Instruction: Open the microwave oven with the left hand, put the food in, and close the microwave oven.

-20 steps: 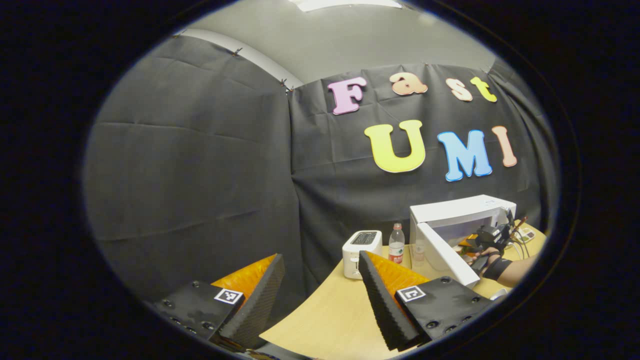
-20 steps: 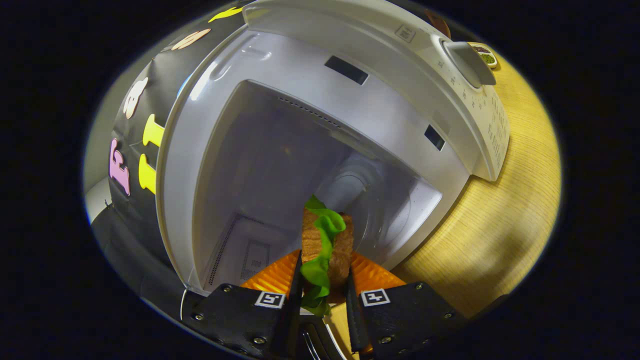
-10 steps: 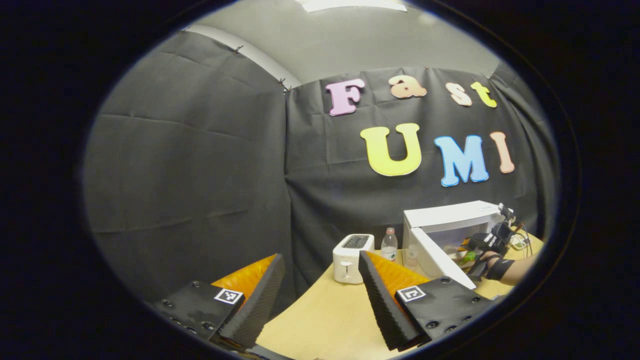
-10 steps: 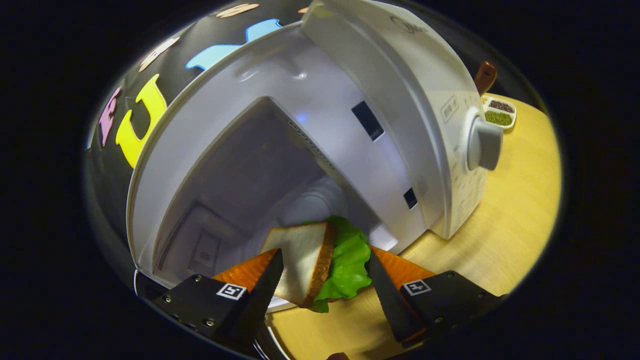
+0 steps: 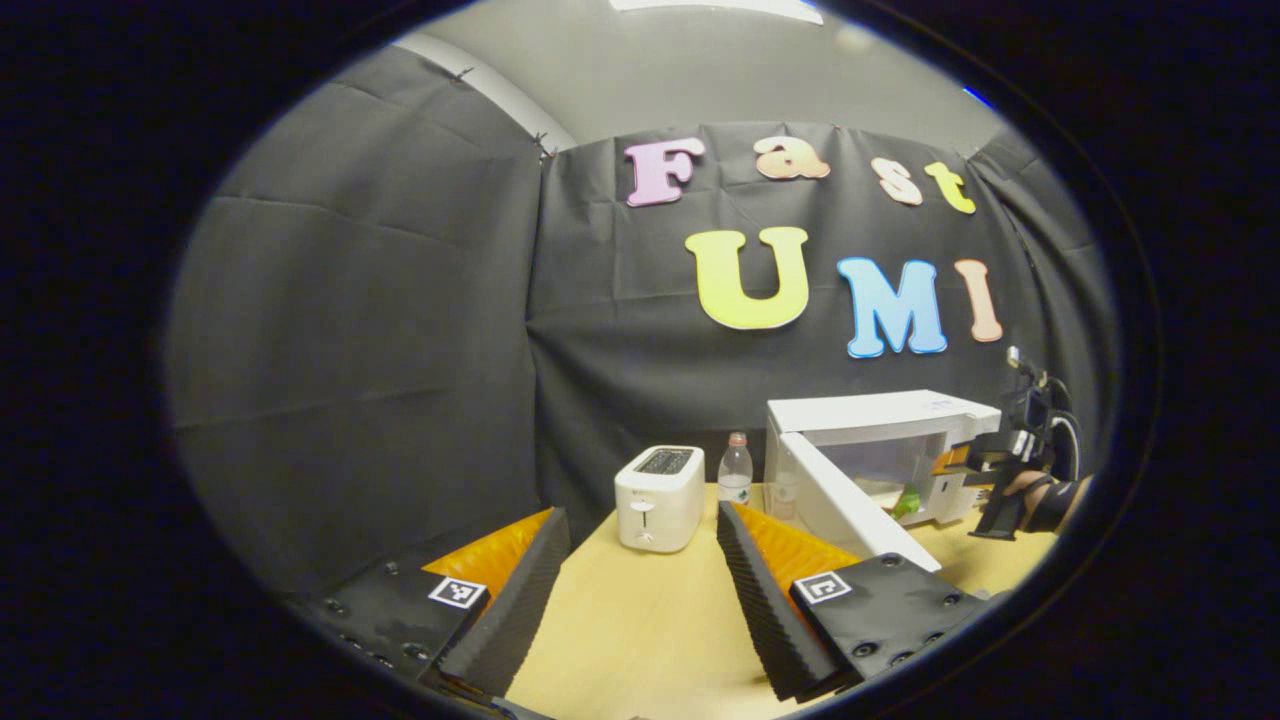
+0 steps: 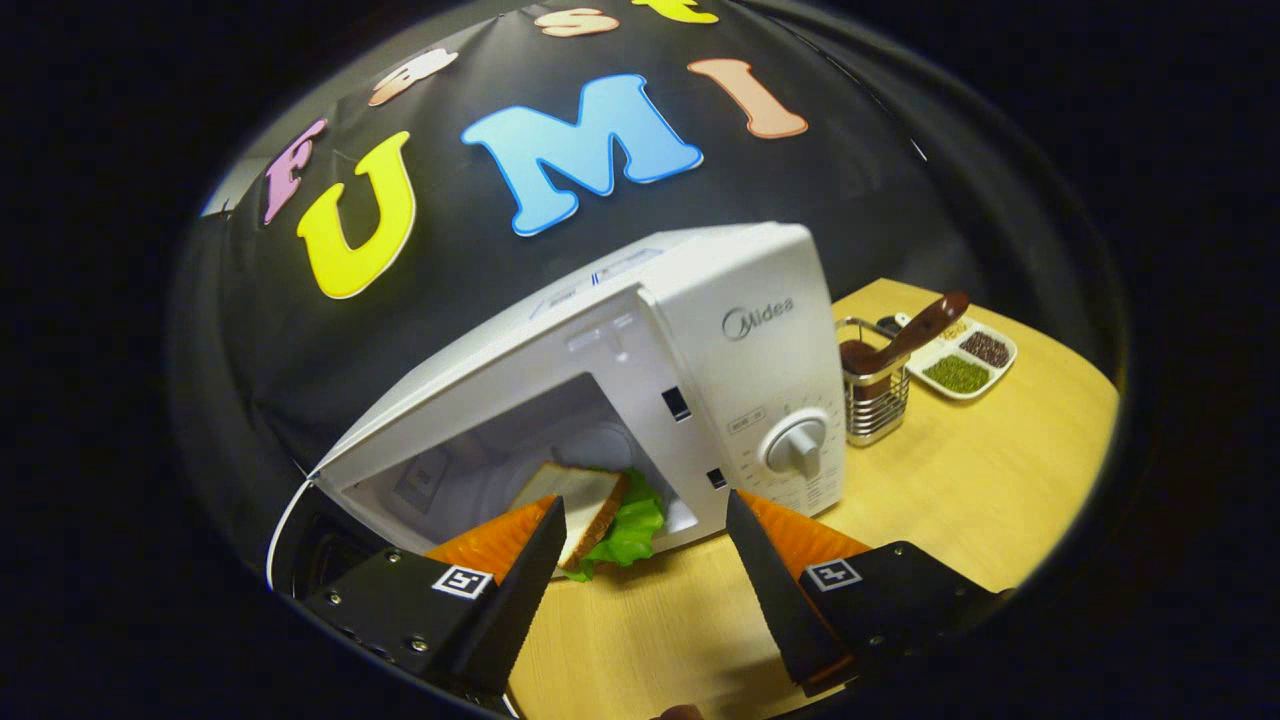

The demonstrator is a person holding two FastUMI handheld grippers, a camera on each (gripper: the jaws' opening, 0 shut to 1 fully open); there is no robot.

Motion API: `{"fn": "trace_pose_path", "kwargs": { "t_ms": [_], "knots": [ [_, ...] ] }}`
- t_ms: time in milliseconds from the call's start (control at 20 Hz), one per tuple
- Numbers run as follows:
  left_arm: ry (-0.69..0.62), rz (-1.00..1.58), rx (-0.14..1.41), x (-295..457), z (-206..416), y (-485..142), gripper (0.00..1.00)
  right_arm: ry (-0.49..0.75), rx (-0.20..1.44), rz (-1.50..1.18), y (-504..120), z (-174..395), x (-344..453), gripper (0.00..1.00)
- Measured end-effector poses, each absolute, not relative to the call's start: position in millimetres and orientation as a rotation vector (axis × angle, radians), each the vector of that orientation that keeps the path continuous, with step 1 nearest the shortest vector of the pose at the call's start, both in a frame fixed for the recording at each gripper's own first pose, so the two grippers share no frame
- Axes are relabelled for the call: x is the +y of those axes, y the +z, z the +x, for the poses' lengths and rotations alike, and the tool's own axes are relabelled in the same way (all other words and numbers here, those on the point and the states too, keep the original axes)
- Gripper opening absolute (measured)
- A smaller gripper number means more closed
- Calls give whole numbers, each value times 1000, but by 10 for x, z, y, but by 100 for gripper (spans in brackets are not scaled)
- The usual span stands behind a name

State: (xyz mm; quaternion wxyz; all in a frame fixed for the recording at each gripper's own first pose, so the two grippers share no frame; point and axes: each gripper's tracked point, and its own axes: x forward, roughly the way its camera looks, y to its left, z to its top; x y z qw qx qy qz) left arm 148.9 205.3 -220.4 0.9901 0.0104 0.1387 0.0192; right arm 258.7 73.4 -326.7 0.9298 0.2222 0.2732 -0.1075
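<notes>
The right gripper point(image 6: 640, 570) is hovering over bare table point(image 6: 960, 490) just in front of the microwave point(image 6: 740, 340), fingers standing wide apart and gripping nothing. The sandwich point(image 6: 590, 505) is lying just inside the cavity mouth, bread slice up, lettuce spilling toward the sill. It is sitting ahead of the fingertips, nearer the left finger point(image 6: 520, 580) and partly hidden behind its tip; contact between the two cannot be told. The right finger point(image 6: 765, 580) is pointing at the lower corner of the control panel, below the dial point(image 6: 797, 447), apart from it. Open tabletop is lying between and to the right of the fingers. Farther right and beyond, a wire holder point(image 6: 872, 395) with a brown utensil and a divided dish point(image 6: 958, 358) are standing near the microwave's side.

The left gripper point(image 5: 640, 590) is hanging over the table's left part, fingers spread wide and empty. Ahead between its fingers, a toaster point(image 5: 659, 497) is standing, with a bottle point(image 5: 735, 470) just beside it. Ahead and to the right of its right finger, the microwave door point(image 5: 850, 500) is swung open, its free edge reaching toward that finger, well apart. A green bit of sandwich is showing in the cavity. Past the door, a hand point(image 5: 1035, 490) is holding the right gripper in front of the oven. Clear table is lying between the left fingers and the door's edge.
</notes>
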Motion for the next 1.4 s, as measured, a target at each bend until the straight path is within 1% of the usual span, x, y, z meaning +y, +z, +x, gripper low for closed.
{"fn": "trace_pose_path", "kwargs": {
  "t_ms": [150, 300, 350, 550, 600, 750, 950, 1000, 1100, 1150, 1200, 1250, 1300, 1350, 1400],
  "knots": [
    [5, -2, 296, 1917, 1514, -2426, 96, -149, 486, 348, -2799, 2315, 631, 98],
    [16, 25, 347, 1908, 1490, -2711, 97, -91, 422, 256, -2335, 2054, 521, 98],
    [17, 20, 364, 1897, 1451, -2791, 96, -83, 403, 239, -2215, 1972, 476, 98],
    [8, -10, 414, 1766, 1268, -2945, 96, -80, 320, 216, -1802, 1684, 304, 98],
    [-3, -15, 420, 1712, 1231, -2963, 96, -80, 310, 202, -1745, 1617, 257, 98],
    [-39, 4, 437, 1529, 1157, -2967, 92, -88, 308, 142, -1666, 1438, 83, 98],
    [-58, 18, 449, 1274, 1142, -2925, 59, -68, 298, 126, -1575, 1199, -41, 98],
    [-63, 6, 457, 1196, 1121, -2929, 53, -62, 310, 129, -1588, 1140, -66, 98],
    [-57, 9, 468, 1069, 1078, -2901, 29, -43, 319, 143, -1583, 1042, -107, 98],
    [-48, 16, 468, 1021, 1109, -2927, 15, -35, 315, 146, -1559, 1004, -141, 98],
    [-49, 24, 466, 963, 1117, -2907, 13, -23, 315, 141, -1551, 933, -203, 98],
    [-62, 18, 473, 859, 1094, -2905, 8, -14, 316, 128, -1569, 874, -245, 98],
    [-73, 8, 478, 739, 1046, -2910, 8, -7, 319, 111, -1581, 822, -300, 98],
    [-80, 9, 484, 626, 1017, -2920, 9, 0, 325, 102, -1616, 774, -353, 93],
    [-84, 21, 489, 538, 991, -2940, 9, 10, 332, 102, -1637, 727, -395, 98]
  ]
}}
